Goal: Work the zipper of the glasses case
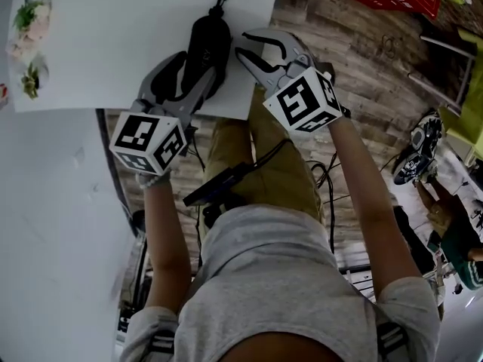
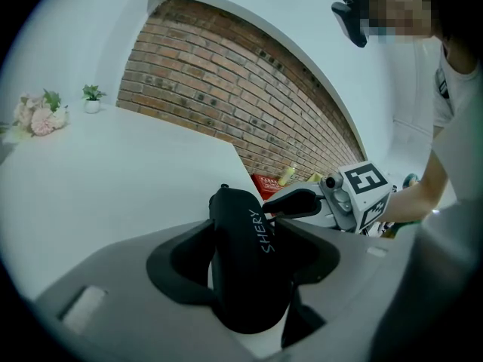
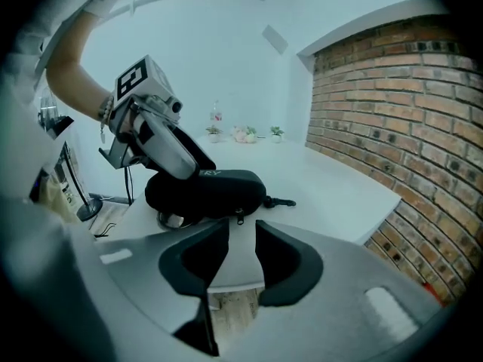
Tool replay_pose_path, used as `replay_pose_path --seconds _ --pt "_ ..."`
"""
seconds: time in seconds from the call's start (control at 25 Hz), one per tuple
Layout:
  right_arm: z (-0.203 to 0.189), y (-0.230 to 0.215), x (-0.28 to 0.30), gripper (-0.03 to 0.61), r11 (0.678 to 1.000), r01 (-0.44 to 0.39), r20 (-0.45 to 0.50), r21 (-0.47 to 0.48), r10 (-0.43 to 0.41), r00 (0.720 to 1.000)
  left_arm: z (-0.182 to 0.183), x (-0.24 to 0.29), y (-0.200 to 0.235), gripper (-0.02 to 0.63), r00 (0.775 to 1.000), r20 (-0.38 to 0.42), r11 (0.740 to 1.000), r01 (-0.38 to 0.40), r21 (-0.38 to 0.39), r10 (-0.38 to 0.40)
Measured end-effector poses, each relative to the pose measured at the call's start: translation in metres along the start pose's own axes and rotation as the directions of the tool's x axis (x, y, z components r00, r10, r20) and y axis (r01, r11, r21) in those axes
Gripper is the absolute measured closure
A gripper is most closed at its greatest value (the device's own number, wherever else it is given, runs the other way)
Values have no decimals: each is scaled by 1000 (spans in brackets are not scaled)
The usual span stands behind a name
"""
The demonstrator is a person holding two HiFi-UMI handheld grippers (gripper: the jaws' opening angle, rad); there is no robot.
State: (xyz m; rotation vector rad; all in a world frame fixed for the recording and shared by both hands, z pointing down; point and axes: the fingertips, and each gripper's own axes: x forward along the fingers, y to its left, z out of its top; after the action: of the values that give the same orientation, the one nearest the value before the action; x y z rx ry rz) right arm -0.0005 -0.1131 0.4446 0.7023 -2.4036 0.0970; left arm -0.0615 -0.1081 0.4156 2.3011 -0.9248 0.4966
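Observation:
A black glasses case (image 1: pixel 206 42) lies near the front edge of the white table (image 1: pixel 113 44), with a clip at its far end. My left gripper (image 1: pixel 189 74) is shut on the case's near end; in the left gripper view the case (image 2: pixel 245 255) fills the gap between the jaws. My right gripper (image 1: pixel 243 53) stands open just right of the case, not touching it. In the right gripper view the case (image 3: pixel 207 191) lies sideways ahead of the open gripper (image 3: pixel 241 240), and its small zipper pull (image 3: pixel 240 219) hangs on the near side. The left gripper (image 3: pixel 162 145) clamps the case's left end.
Pink flowers (image 1: pixel 30 21) and small potted plants (image 2: pixel 92 96) stand at the table's far left. The table edge runs right below the case; beyond it are wooden floor and cables (image 1: pixel 321 176). A brick wall (image 2: pixel 249 104) stands to the right.

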Motion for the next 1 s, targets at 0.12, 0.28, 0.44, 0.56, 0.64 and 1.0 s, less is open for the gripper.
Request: replay_pose_path --seconds 0.12,0.28,0.44,0.56,0.64,1.0 --pt "2 -3 5 471 999 -34 2 -6 34 999 0 0 0 347 1000 6 1000 2 -6 -2" --pt "5 -6 9 472 995 -87 2 -44 87 996 1 -1 0 347 1000 11 1000 4 -9 -4" --pt "5 -2 14 491 979 -164 -21 -123 163 986 1 -1 1 347 1000 13 1000 7 -12 -7" --pt "3 0 17 489 960 -208 -44 -185 204 978 1 0 0 347 1000 13 1000 8 -11 -8" --pt "4 0 18 491 952 -235 -48 -195 230 972 1 -1 0 346 1000 11 1000 8 -9 -8" --pt "3 3 24 495 902 -344 -100 -262 329 939 0 -1 1 345 1000 9 1000 8 -8 -8"
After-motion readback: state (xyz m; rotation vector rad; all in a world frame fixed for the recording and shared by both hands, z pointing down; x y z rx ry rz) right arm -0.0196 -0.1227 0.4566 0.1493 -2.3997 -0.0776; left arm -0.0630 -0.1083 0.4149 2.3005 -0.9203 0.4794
